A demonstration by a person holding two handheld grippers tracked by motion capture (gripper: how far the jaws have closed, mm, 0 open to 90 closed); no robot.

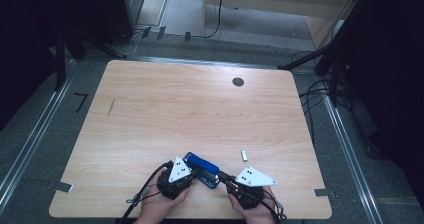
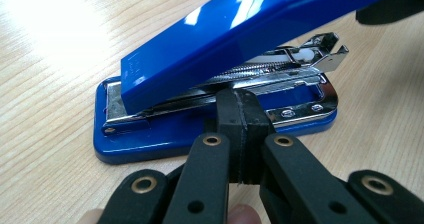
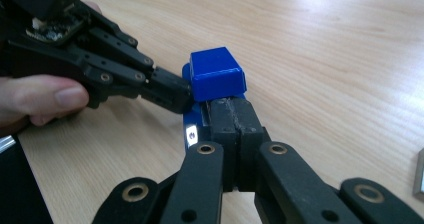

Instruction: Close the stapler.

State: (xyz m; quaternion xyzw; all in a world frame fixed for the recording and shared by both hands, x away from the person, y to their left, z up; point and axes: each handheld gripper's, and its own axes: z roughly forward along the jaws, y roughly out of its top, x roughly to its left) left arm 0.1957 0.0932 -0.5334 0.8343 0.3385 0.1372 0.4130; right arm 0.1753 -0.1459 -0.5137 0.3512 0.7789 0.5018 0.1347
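- Blue stapler (image 1: 201, 169) sits at the bottom centre of the high view, near the table's (image 1: 190, 114) front edge.
- Left gripper (image 2: 239, 115): jaws pressed together, tips against the stapler's metal channel.
- Right gripper (image 3: 234, 115): jaws together too, nosing under the raised blue lid.
- Lid looks already lifted; a small strip of staples (image 1: 244, 155) lies to the right, apparently not yet loaded.

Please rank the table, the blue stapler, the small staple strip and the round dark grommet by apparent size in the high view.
1. table
2. blue stapler
3. round dark grommet and small staple strip: look alike in size, so unranked.
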